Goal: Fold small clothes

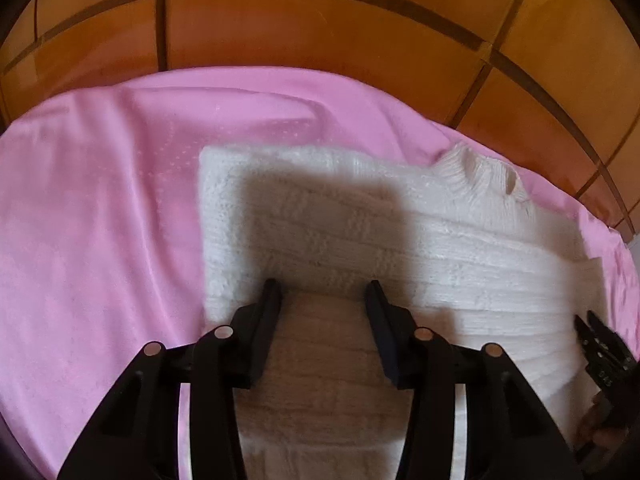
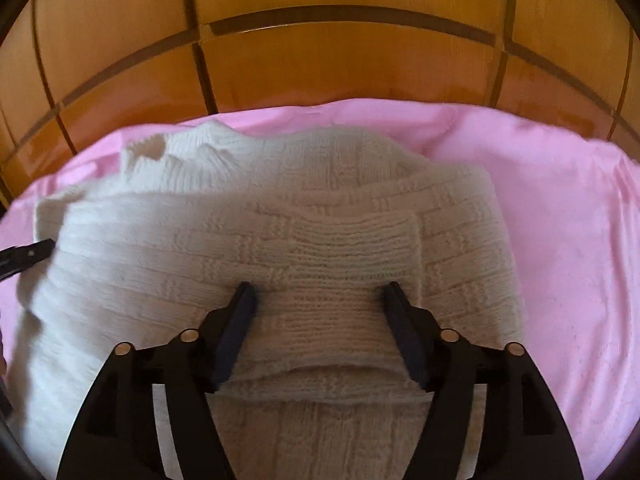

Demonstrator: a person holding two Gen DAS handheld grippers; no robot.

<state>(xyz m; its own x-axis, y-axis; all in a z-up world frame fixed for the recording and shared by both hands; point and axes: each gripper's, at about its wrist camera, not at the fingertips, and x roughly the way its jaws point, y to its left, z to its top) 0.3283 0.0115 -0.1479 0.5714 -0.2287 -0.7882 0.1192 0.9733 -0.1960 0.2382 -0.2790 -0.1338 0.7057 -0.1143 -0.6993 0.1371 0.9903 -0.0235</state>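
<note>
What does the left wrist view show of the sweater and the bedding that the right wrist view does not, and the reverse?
Left wrist only: a wide stretch of pink sheet on the sweater's left, and the right gripper at the frame's right edge. Right wrist only: the folded-over sleeve cuff lying across the white knitted sweater, and the left gripper at the left edge. Both: sweater, collar, sheet, wooden headboard, and open jaws over the knit.

Both wrist views close, angled down; share white sweater point(image 1: 460, 248), perhaps headboard point(image 2: 340, 68).
</note>
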